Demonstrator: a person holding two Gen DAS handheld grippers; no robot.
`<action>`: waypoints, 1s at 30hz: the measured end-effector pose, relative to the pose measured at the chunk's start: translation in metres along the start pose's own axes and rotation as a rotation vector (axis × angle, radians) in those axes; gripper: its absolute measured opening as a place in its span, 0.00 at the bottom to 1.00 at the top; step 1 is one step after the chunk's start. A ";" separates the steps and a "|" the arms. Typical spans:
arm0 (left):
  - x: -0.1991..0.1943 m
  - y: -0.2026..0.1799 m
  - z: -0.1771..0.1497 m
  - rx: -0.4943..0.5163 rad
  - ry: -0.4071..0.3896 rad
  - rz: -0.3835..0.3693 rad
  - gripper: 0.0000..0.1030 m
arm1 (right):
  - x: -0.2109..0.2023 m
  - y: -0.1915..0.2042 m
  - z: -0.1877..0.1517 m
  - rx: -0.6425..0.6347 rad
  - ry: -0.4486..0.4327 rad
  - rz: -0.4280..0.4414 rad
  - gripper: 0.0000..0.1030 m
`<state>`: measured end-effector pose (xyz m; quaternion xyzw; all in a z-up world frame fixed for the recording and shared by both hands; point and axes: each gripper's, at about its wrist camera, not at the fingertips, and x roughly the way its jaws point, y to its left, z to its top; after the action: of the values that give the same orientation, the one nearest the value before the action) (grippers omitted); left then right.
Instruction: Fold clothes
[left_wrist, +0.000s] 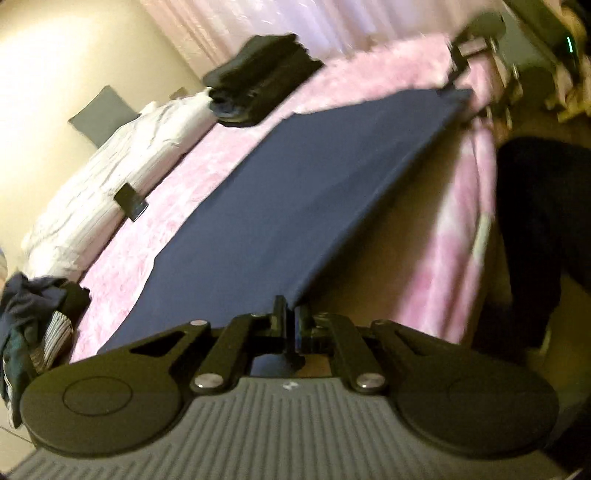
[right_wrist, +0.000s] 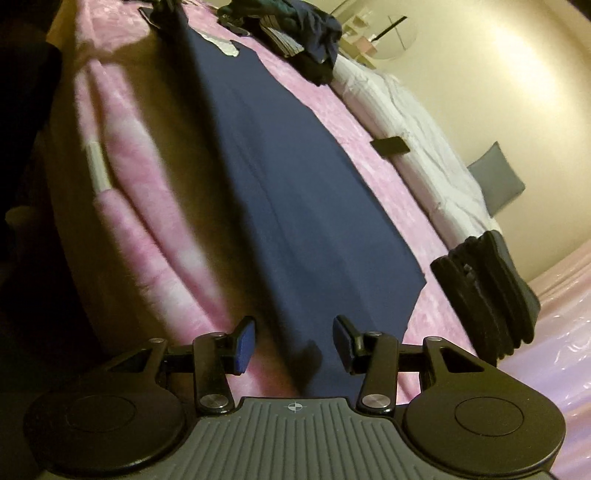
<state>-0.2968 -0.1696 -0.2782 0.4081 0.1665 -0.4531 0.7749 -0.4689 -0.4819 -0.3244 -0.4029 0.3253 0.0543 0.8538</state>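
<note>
1. On the bed, over its pink blanket, I see the navy cloth spread flat, its near edge at the bed's side.
2. My left gripper has its fingers pressed narrow on a corner of the cloth's near edge.
3. My right gripper has its fingers wide, blue pads showing, with the cloth's other end between them but not touching.
4. From the left wrist view, the right gripper shows blurred at the far corner.
5. Beyond the cloth sit a black folded stack, a white duvet, a dark phone and a heap of clothes.
</note>
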 end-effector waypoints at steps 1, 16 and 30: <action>-0.002 0.002 0.001 0.002 -0.002 -0.002 0.03 | 0.005 0.002 -0.002 -0.029 0.016 -0.025 0.00; 0.008 -0.039 -0.036 0.129 0.102 -0.027 0.01 | -0.018 0.007 -0.047 -0.025 0.096 -0.141 0.00; 0.004 -0.040 -0.034 0.119 0.090 -0.026 0.05 | -0.013 0.012 -0.057 -0.053 0.134 -0.142 0.00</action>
<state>-0.3243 -0.1557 -0.3209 0.4713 0.1795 -0.4534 0.7350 -0.5124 -0.5133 -0.3510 -0.4500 0.3506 -0.0250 0.8209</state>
